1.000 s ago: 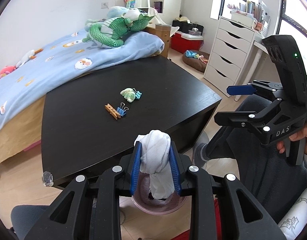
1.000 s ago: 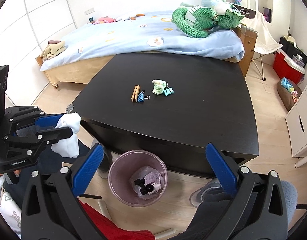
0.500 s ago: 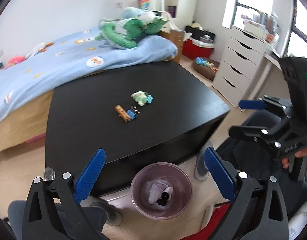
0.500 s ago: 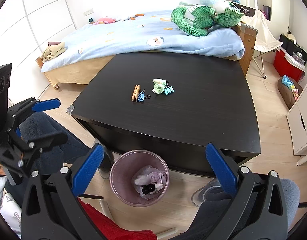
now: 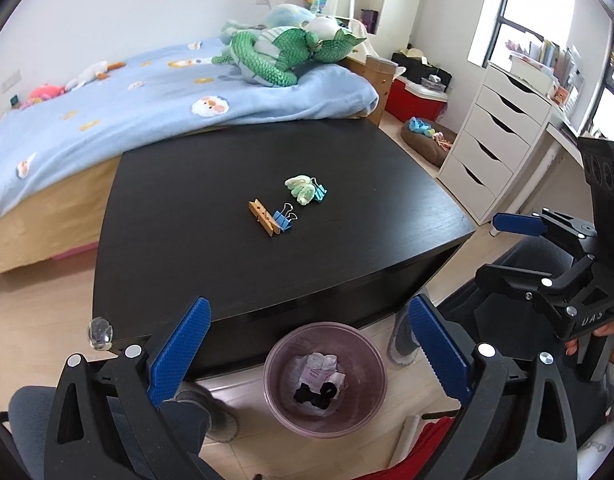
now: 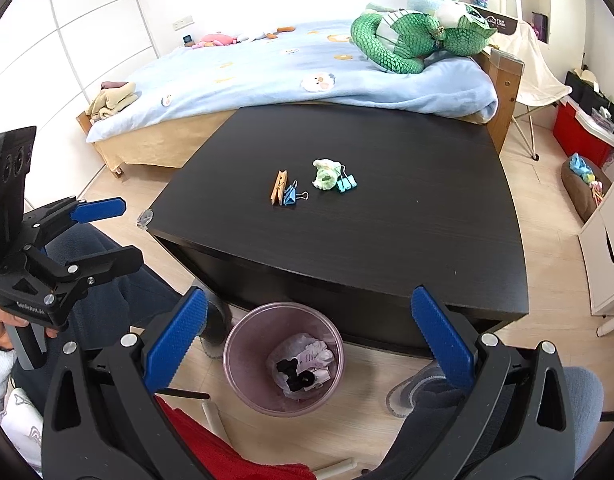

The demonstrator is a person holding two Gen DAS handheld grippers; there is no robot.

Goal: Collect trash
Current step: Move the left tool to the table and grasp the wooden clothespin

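A pink translucent bin (image 5: 325,378) stands on the floor at the front of the black table (image 5: 211,264); it also shows in the right wrist view (image 6: 283,358). White crumpled trash (image 5: 322,369) lies inside it. A crumpled green wad (image 5: 299,188) lies mid-table, also in the right wrist view (image 6: 325,174). My left gripper (image 5: 307,350) is open and empty above the bin. My right gripper (image 6: 307,334) is open and empty over the bin.
A wooden clothespin (image 5: 262,217) and blue binder clips (image 5: 285,219) lie beside the wad. A bed (image 5: 107,104) with a green plush toy (image 5: 283,50) lies behind the table. White drawers (image 5: 503,140) stand at the right.
My left gripper opened and dropped the white tissue into the bin. It then rose a little. The right gripper stayed open.
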